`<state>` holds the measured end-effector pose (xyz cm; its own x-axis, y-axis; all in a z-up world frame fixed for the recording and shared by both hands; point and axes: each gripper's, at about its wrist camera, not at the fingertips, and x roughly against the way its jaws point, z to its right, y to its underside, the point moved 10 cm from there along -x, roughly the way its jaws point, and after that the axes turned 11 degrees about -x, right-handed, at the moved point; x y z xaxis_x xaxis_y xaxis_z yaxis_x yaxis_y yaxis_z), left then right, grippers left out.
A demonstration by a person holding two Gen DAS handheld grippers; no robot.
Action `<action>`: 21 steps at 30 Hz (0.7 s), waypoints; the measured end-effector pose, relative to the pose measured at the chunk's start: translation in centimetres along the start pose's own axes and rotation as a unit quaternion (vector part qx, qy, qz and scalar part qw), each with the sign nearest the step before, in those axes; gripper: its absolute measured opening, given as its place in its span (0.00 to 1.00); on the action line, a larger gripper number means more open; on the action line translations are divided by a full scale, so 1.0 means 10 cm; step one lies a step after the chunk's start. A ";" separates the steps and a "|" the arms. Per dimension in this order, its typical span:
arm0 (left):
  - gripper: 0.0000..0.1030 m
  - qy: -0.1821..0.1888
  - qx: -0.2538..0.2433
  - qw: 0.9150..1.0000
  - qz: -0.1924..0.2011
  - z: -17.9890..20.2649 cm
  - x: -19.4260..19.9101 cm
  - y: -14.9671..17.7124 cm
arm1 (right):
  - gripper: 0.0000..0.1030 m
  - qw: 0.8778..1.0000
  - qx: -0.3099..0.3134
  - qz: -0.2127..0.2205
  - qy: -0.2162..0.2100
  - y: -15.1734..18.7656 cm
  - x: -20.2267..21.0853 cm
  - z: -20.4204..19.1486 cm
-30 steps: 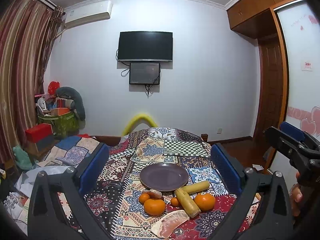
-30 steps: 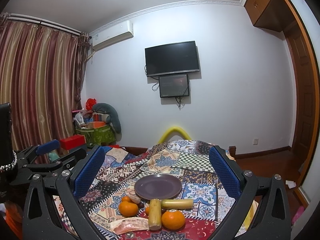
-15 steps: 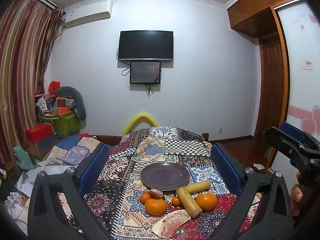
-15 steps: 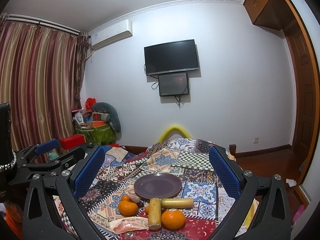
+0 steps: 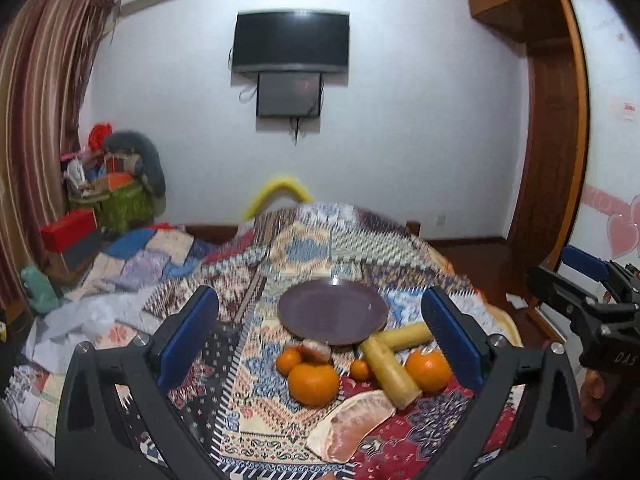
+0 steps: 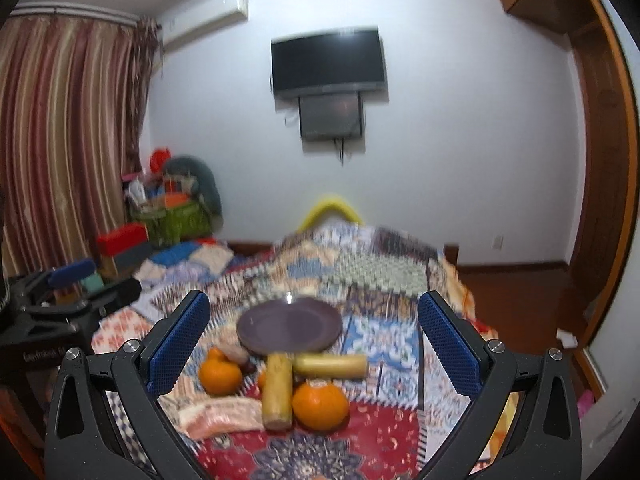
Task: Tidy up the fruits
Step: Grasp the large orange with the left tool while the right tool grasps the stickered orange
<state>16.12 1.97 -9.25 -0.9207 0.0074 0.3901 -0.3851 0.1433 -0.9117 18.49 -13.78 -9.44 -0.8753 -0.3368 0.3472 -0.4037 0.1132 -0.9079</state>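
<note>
A purple plate (image 5: 333,312) (image 6: 289,326) lies empty on a patterned cloth. In front of it lie a large orange (image 5: 313,384) (image 6: 220,376), a second large orange (image 5: 428,372) (image 6: 320,404), two small oranges (image 5: 289,360) (image 5: 360,369), two yellow sugarcane pieces (image 5: 390,372) (image 6: 277,390) (image 6: 330,365), a pomelo slice (image 5: 351,424) (image 6: 220,418) and a small brownish fruit (image 5: 317,350). My left gripper (image 5: 320,336) is open and empty above the fruit. My right gripper (image 6: 308,340) is open and empty above the same pile.
The patterned cloth (image 5: 248,400) covers a raised surface. Bedding (image 5: 132,264) lies left. Boxes and a green basket (image 5: 120,204) stand by the curtain. A wooden door (image 5: 556,160) is at the right. A TV (image 5: 291,42) hangs on the far wall.
Both grippers have moved forward and down toward the fruit, which looks larger and lower in view. Both jaws stay open.
</note>
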 end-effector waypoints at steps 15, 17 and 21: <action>0.86 0.011 0.022 0.988 -0.151 -0.15 -0.93 0.98 | 1.00 0.987 -0.022 -0.156 0.014 0.81 -0.61 0.46; 0.86 0.020 0.023 0.986 -0.167 -0.13 -1.00 1.10 | 1.00 0.985 -0.023 -0.170 0.011 0.88 -0.64 0.48; 0.86 0.032 0.022 0.980 -0.195 -0.04 -1.12 1.28 | 0.99 0.982 -0.028 -0.188 0.012 1.00 -0.72 0.53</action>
<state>21.52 4.08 -25.27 -0.6981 0.0237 0.7156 -0.7101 0.1056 -0.6962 22.16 -15.19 -22.29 -0.6676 -0.3420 0.6613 -0.7126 0.0363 -0.7006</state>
